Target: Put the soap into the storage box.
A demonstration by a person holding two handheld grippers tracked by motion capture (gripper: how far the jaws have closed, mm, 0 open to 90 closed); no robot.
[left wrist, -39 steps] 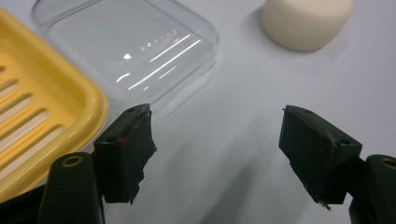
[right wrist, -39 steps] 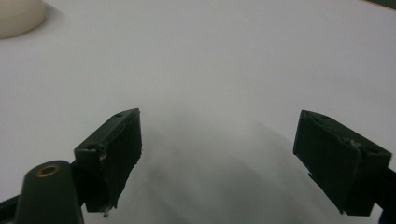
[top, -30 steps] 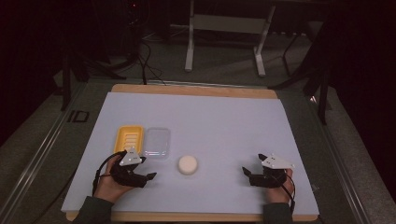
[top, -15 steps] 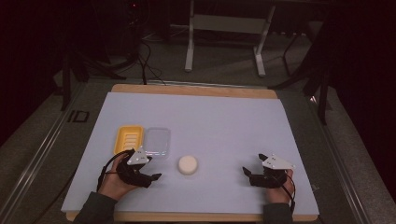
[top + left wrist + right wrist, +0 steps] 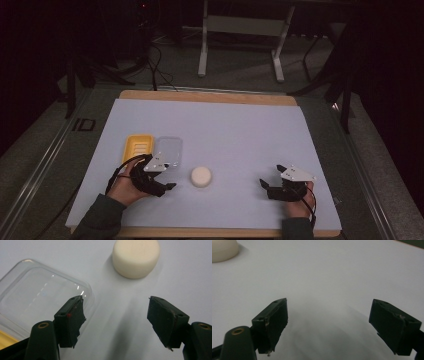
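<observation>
We had swung our left claw [image 5: 115, 320], jaws spread and empty, toward the puck [image 5: 136, 257] near the surface's front edge, likely to grasp it; our right claw [image 5: 337, 325] stayed put, agape.

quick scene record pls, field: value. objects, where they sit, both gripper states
surface: table with a pale sheet over it
yellow tray: left side, empty as far as visible
clear lid: flat on the sheet, right beside the yellow tray
white puck: round, free on the sheet, right of the lid
left gripper: open, empty, one jaw over the lid's corner, aimed toward the puck
right gripper: open, empty, over bare sheet on the right
</observation>
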